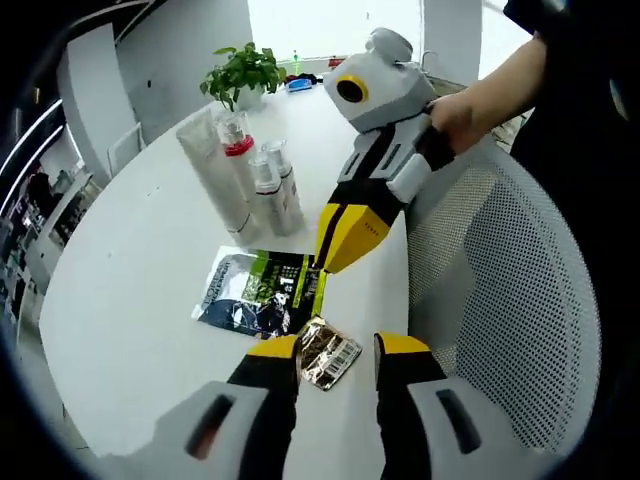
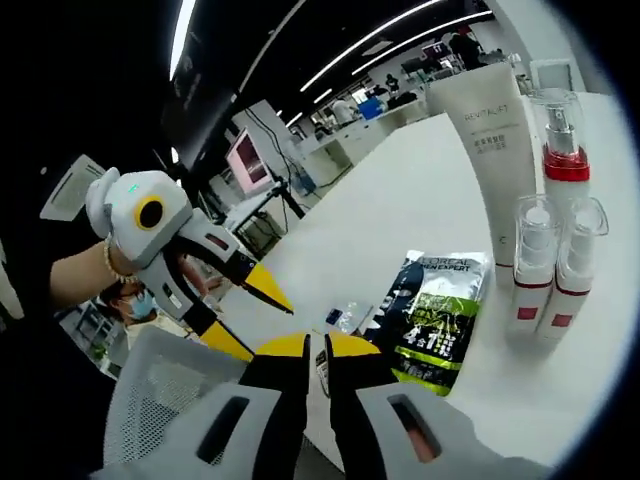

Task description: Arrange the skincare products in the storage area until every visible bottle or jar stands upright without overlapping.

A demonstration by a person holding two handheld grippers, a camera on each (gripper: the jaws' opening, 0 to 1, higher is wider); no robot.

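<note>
In the right gripper view, the tall white tube [image 2: 488, 150] standing on the desk [image 2: 400, 210] carries the grey word "REVITALIFT" near its top, with smaller lines under it too small to read. The dark and green sachet [image 2: 440, 310] lying flat shows "L'ORÉAL MEN EXPERT" in white letters and a large "4" lower down. The print on the small foil packet [image 1: 330, 352] is not readable.
</note>
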